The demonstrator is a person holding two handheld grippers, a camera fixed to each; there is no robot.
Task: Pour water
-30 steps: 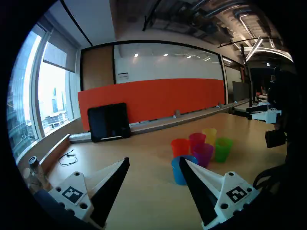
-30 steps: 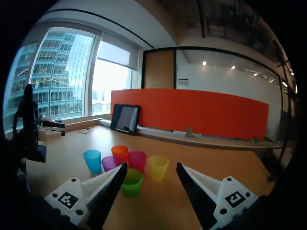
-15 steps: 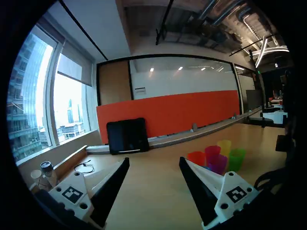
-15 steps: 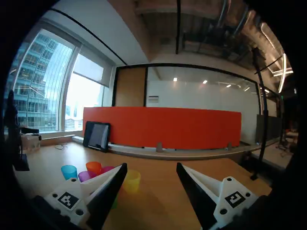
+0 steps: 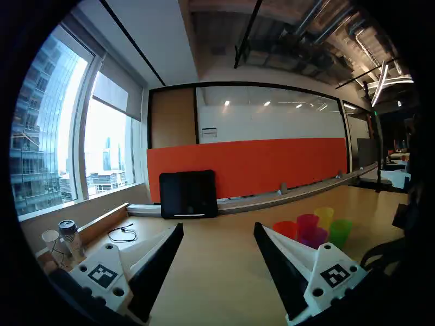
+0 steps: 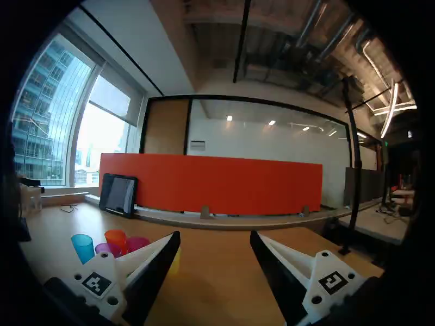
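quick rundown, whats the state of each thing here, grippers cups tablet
left gripper, open, holding nothing
right gripper, open, holding nothing
coloured cups, upright, clustered together, contents not visible
blue cup, upright, at the cluster's edge
tablet, propped upright, screen dark
lidded cup, upright by the window

The left gripper [image 5: 217, 255] is held nearly level above the desk [image 5: 217, 296]. Its two fingers [image 5: 160, 261] are spread wide with nothing between them. Their dark inner faces taper to points, and each white outer body carries a square marker [image 5: 102, 275]. The right gripper [image 6: 215, 261] is in the same pose, fingers [image 6: 272, 266] parted wide and gripping nothing. It points across the desk toward its far edge rather than down at it.
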